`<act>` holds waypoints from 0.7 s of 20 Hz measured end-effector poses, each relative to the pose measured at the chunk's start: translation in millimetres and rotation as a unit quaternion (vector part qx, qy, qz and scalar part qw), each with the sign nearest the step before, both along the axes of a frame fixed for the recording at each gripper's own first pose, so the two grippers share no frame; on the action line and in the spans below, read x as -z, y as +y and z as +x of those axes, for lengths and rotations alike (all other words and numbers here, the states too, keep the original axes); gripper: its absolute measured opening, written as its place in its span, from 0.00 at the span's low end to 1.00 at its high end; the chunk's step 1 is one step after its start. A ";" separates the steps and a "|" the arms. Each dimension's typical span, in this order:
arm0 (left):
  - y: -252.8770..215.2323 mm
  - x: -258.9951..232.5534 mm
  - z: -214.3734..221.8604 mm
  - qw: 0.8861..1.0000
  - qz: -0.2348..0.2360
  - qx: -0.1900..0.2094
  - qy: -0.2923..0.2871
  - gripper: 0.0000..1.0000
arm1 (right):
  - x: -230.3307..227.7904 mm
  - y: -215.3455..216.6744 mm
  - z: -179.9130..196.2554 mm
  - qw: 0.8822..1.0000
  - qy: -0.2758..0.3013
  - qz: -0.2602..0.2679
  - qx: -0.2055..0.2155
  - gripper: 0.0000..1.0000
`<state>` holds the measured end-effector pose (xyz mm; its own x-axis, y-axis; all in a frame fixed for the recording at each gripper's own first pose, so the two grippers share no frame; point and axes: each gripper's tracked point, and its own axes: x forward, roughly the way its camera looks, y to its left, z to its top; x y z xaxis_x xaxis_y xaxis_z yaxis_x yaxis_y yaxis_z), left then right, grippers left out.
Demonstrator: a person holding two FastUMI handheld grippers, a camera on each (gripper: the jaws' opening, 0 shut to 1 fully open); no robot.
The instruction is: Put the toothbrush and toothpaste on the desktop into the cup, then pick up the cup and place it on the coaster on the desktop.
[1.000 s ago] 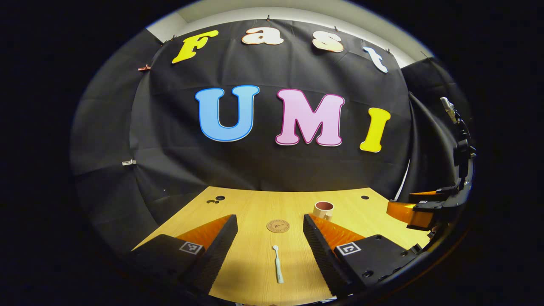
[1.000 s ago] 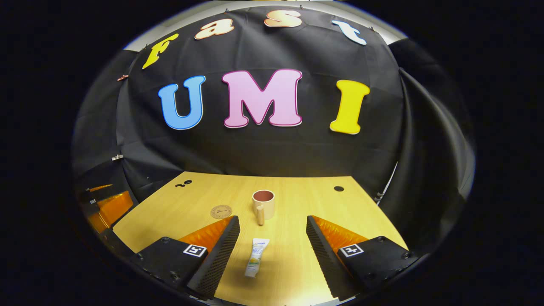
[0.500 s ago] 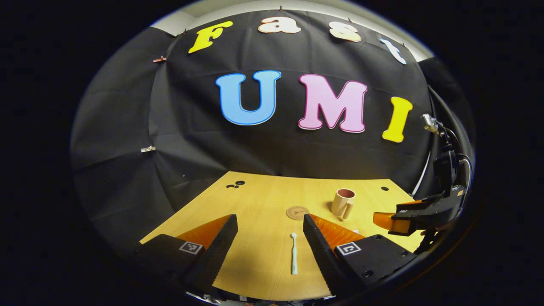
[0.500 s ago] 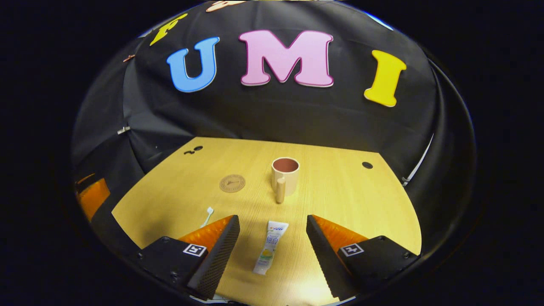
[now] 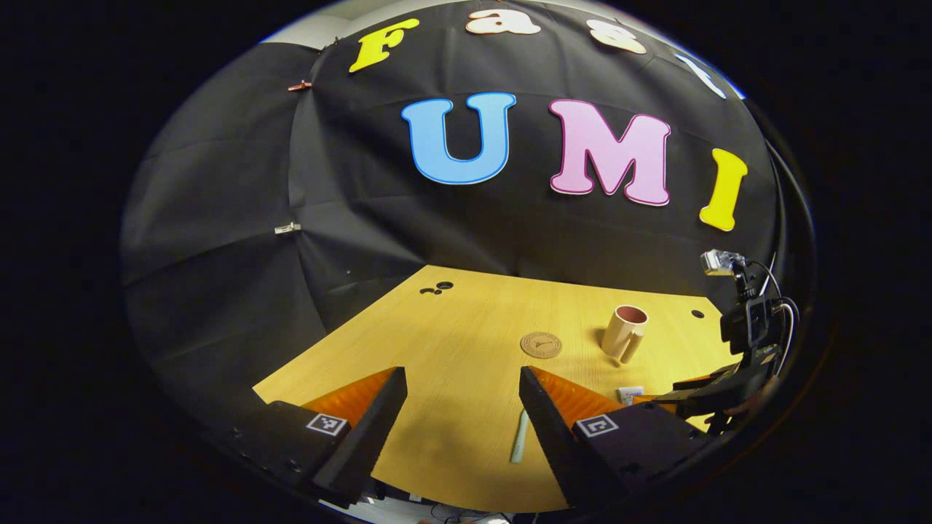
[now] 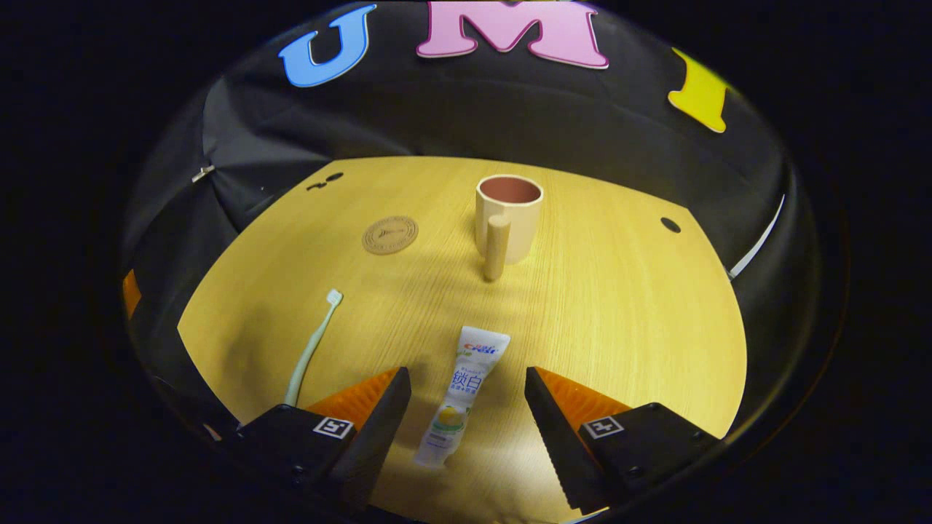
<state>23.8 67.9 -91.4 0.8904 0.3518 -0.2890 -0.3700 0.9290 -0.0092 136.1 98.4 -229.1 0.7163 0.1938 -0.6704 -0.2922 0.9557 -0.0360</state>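
Observation:
A white toothpaste tube (image 6: 460, 397) lies flat on the wooden desk (image 6: 619, 313), lengthwise between the spread fingers of my right gripper (image 6: 466, 407), which is open above it. A pale green toothbrush (image 6: 309, 349) lies to its left, head pointing away. The beige cup (image 6: 508, 220) stands upright farther back, handle toward the camera, and the round cork coaster (image 6: 390, 234) lies left of it. In the left gripper view my left gripper (image 5: 462, 407) is open over the desk; the toothbrush (image 5: 520, 437) lies just inside its right finger. The cup (image 5: 625, 332) and coaster (image 5: 541, 344) sit beyond.
The other gripper (image 5: 717, 393) with its camera mount shows at the right edge of the left gripper view. Small dark holes (image 6: 670, 225) mark the desk's back corners. Black cloth walls close the desk at the back and sides.
Both grippers have tilted down and come closer to the desk. The toothpaste and cup loom larger in the right gripper view. In the left gripper view the toothbrush slid toward the right finger.

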 end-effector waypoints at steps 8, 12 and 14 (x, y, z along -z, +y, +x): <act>-6.9 29.1 -0.1 0.998 -0.021 -0.031 0.043 0.99 | 53.3 -1.9 13.9 0.996 0.075 -0.037 -0.006 0.98; 6.9 31.1 -4.0 0.998 -0.014 -0.038 0.054 0.98 | 58.1 4.7 12.4 0.996 0.087 -0.035 0.002 0.98; 13.6 30.2 -6.0 0.998 -0.013 -0.041 0.053 0.99 | 57.4 5.6 10.9 0.995 0.090 -0.032 0.012 0.98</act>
<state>17.8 81.5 -121.7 0.8232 0.4130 -0.3895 -0.4443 0.8958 0.0109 147.0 104.0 -286.5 0.5870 0.1308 -0.7990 -0.2771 0.9597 -0.0464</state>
